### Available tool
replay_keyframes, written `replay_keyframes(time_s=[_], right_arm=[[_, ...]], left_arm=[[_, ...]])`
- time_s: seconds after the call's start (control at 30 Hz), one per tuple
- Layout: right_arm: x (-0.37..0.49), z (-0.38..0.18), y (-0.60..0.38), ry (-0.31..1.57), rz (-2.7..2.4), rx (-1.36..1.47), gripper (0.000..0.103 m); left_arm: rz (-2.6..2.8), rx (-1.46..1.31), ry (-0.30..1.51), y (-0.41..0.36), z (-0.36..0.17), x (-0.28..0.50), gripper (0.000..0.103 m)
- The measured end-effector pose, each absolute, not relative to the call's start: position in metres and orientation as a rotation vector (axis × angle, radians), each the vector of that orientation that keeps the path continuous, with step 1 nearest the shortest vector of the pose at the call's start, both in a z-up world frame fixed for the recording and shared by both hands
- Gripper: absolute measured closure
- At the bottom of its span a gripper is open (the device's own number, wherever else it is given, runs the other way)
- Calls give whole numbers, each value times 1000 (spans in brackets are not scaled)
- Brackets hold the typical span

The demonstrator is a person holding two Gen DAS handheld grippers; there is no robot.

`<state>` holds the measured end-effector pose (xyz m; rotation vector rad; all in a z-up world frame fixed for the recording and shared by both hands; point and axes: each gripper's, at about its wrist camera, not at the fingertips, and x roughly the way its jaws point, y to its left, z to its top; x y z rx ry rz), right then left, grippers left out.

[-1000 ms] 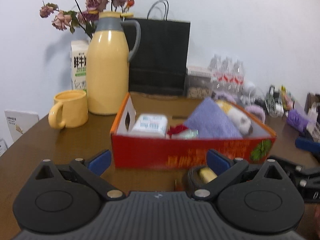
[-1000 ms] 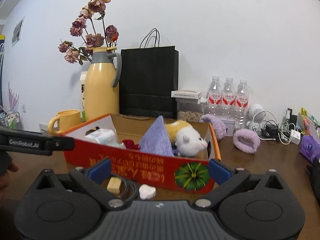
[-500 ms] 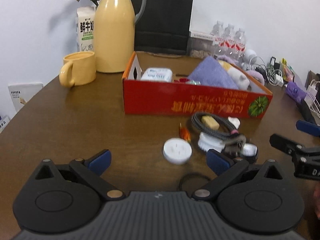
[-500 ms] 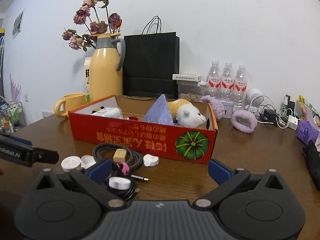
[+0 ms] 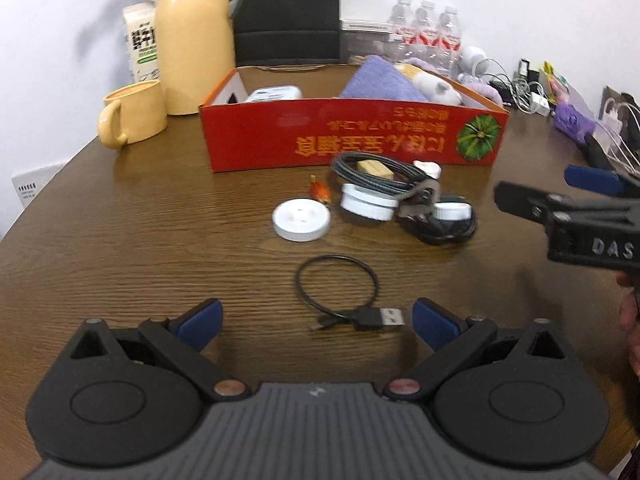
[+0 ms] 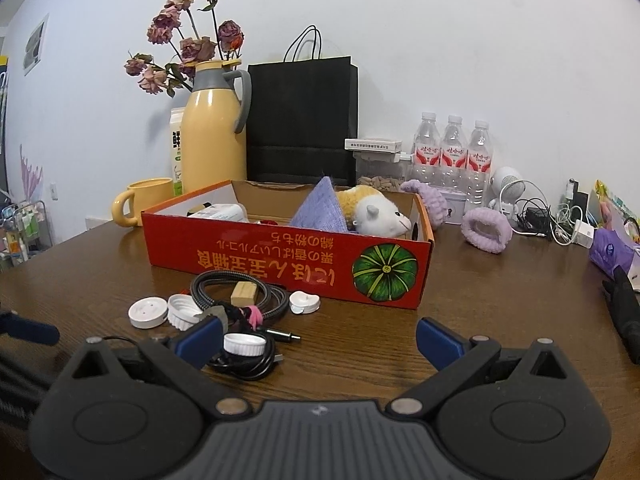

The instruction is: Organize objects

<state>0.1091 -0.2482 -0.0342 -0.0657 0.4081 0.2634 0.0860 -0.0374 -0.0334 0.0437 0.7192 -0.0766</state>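
1. Two grippers in view, both w/ blue-tipped fingers spread wide, nothing pinched. Left gripper (image 5: 316, 318) sits low at bottom centre of the left wrist view; right gripper (image 6: 319, 338) same spot in the right wrist view.
2. Thin black USB cable (image 5: 340, 284) lies looped on the wooden table (image 5: 120, 240), just ahead of the left gripper, plug end lying between the finger tips. Not touched.
3. Red cardboard box (image 5: 352, 136), centre frame, open top. Inside: purple cloth (image 5: 380, 84), plush toy (image 5: 434, 86), white packet (image 5: 274, 94) at the left end.
4. Clutter just in front of the box: white round disc (image 5: 302, 220), white cap (image 5: 366, 204), braided cable coil (image 5: 372, 170) w/ small wooden block (image 5: 374, 168) on it, second white cap (image 6: 244, 345) on a black cord bundle near the right gripper's left finger.
5. Upper left of frame: yellow jug (image 5: 194, 36), yellow mug (image 5: 134, 114), milk carton (image 5: 142, 46), dried flowers (image 6: 188, 44).
6. Behind the box: black paper bag (image 6: 302, 120), three water bottles (image 6: 452, 152). Purple scrunchie (image 6: 486, 230) to the right of the box, apart from it.
7. Right gripper's body also shows at the right edge of the left wrist view, w/ part of a hand (image 5: 630, 320) below it.
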Motion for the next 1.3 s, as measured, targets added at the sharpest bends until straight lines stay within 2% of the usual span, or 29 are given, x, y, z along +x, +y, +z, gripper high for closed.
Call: replay_keyframes(time_s=[0.13,0.17,0.27,0.33,1.0,1.03,1.17,1.23,1.3], right_arm=[[110,-34,-248,412,263,-62,0],[110,-35,-248,414,263,-61,0],[111,-35,-249,421,265,-56,0],[112,-36,-250,424,264,-53,0],[113,-36,-242,417,312,-56,1],[114,-35,-239,412,329,-59,6],[124,-32,-227,437,422,-55,44],[128,-31,-220,452,447,-55,53],[132,-31,-213,463,472,-54,58]], left_arm=[[-87,51,720,-46,-35,85,21],[-86,52,709,-48,-35,85,36],[-95,49,687,-51,-33,81,68],[-97,46,680,-51,-33,80,75],[-85,-15,611,-32,-23,73,75],[-82,-18,606,-30,-22,73,75],[-77,-26,594,-26,-18,75,75],[-78,-32,588,-24,-17,76,75],[-79,-34,581,-22,-15,76,75]])
